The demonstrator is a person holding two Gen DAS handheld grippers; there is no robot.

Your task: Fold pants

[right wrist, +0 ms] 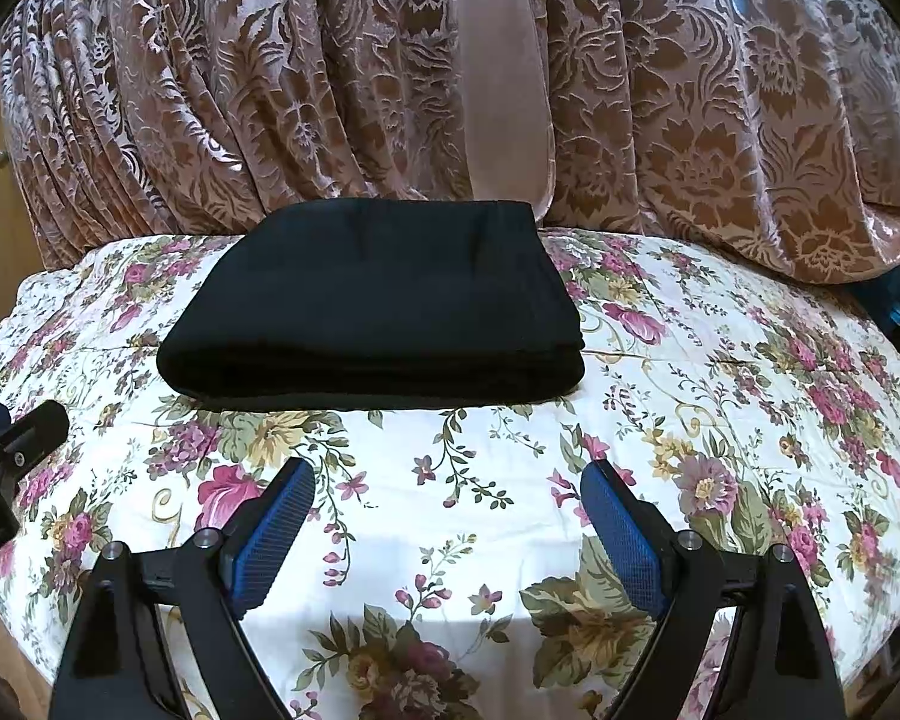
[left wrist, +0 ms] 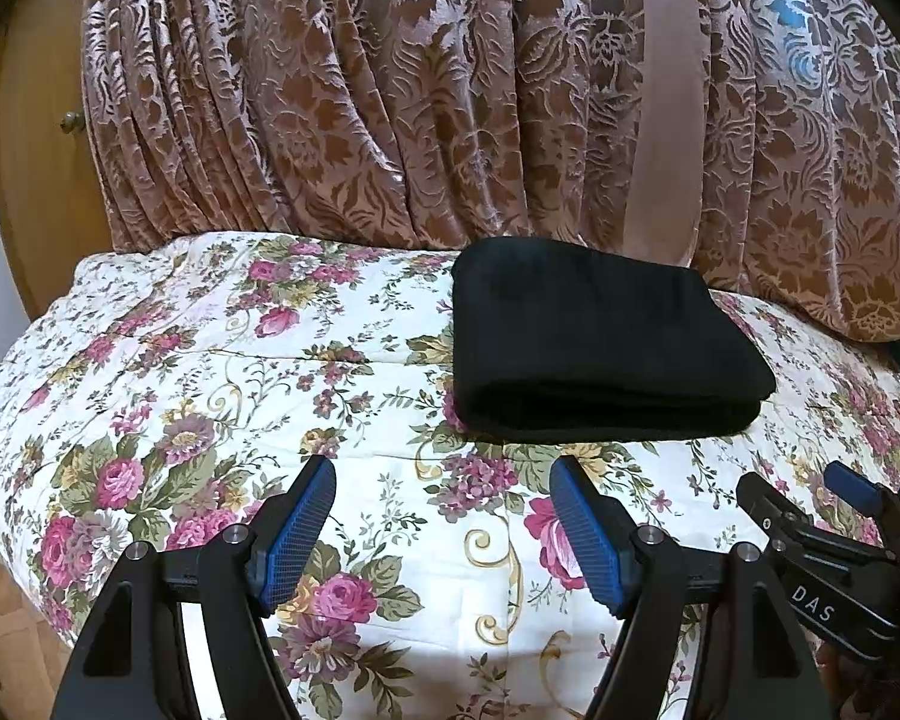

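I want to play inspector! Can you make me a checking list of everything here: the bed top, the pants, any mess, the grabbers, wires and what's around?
Surface: floral bedspread, smooth, with light creases.
Job's things: black pants lie folded in a neat flat rectangle near the far edge of the bedspread.
Clutter: nothing seen.
Grippers: left gripper open, empty, short of the pants; right gripper open, empty, also short of the pants. Neither touches the pants.
Cables: nothing seen.
Surroundings: patterned brown curtain hangs behind the bed; wooden door with a knob at far left.
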